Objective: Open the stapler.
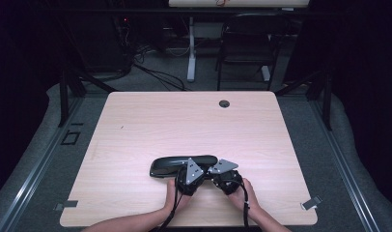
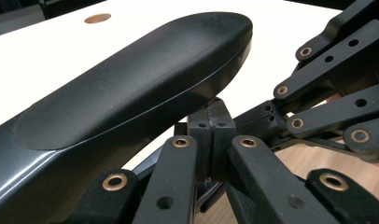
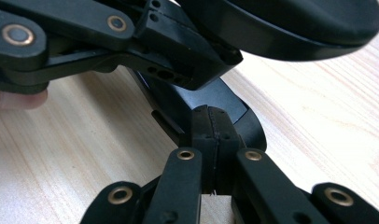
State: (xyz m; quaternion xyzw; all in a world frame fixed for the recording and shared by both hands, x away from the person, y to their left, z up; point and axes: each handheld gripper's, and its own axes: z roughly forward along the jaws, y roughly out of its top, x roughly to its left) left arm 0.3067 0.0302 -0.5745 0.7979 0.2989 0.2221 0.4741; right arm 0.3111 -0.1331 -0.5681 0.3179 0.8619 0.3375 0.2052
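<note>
High view first: the wooden table (image 1: 136,125) carries a long black case (image 1: 183,165), glossy and rounded like a spectacle case, lying near the person's edge of it. The case's long axis runs crosswise, left to right, with a slight rise toward the right end. Relative to the case, both grippers sit just behind it on the person's side, close together. The left gripper (image 1: 190,170) meets the case near its middle; the right gripper (image 1: 218,173) sits off the case's right end, so the left hand is the nearer to the bulk of it. From the left gripper view the case (image 2: 131,88) looms directly over the pads (image 2: 211,135), which are pressed together with nothing between them. In the right gripper view the right gripper (image 3: 214,135) also has its jaws fully together, empty, pointing under the case's end (image 3: 290,28). Whether either tip touches the case cannot be told. The case's underside and its seam are hidden, and its left part is cut off in both gripper views.
</note>
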